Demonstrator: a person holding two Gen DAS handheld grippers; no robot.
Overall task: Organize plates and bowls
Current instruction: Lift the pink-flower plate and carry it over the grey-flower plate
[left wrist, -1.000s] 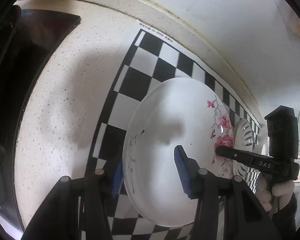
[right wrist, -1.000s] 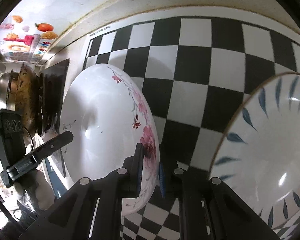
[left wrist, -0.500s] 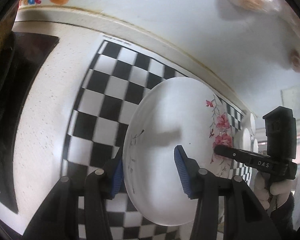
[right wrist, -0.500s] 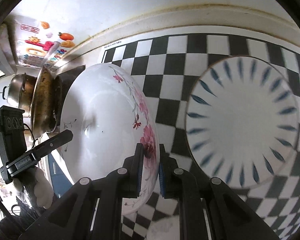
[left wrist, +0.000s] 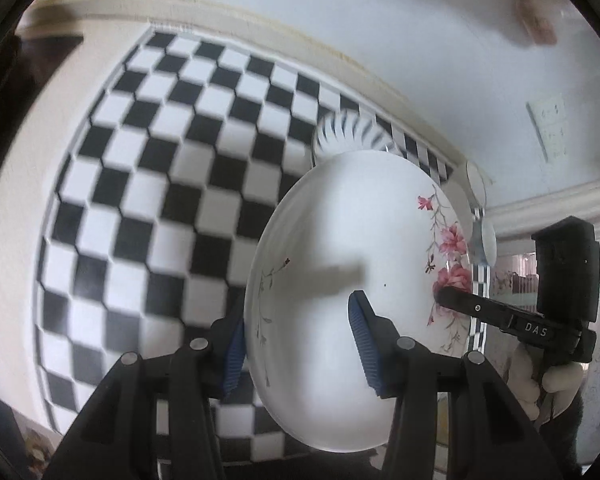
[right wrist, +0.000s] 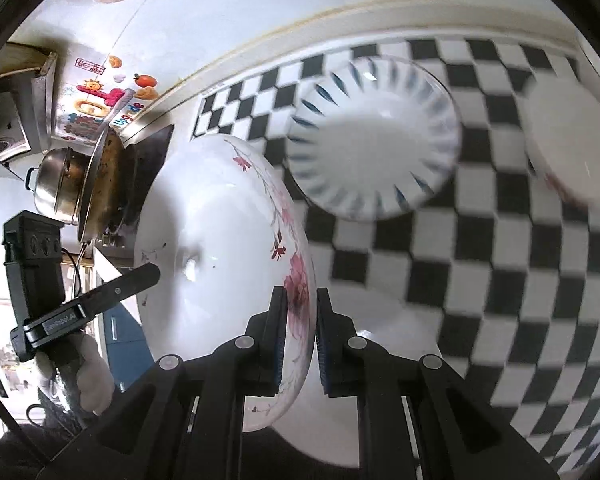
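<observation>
**Floral plate, carried by both grippers above the checkered mat**

Item: floral plate [left wrist: 340,264], white with pink blossoms along one rim. Held on edge and tilted, off the checkered mat [left wrist: 148,184].

Left gripper [left wrist: 300,344]: jaws part open, straddling the plate's rim, one blue pad behind it and one against its inner face.

Right gripper [right wrist: 300,340]: jaws nearly shut, pinching the opposite, blossomed rim between the pads.

Change: a second ago the plate sat close over the mat with the blue-striped plate [right wrist: 374,136] only partly in frame. Now more of the mat shows below, the striped plate lies whole beyond the floral plate, and a further white dish [right wrist: 572,140] appears near the mat's edge. Both views have pulled up and across.

Meaning for task, judged: the floral plate is lifted and in transit; the striped plate looks a likely stacking place. Set-down not yet done.
</observation>
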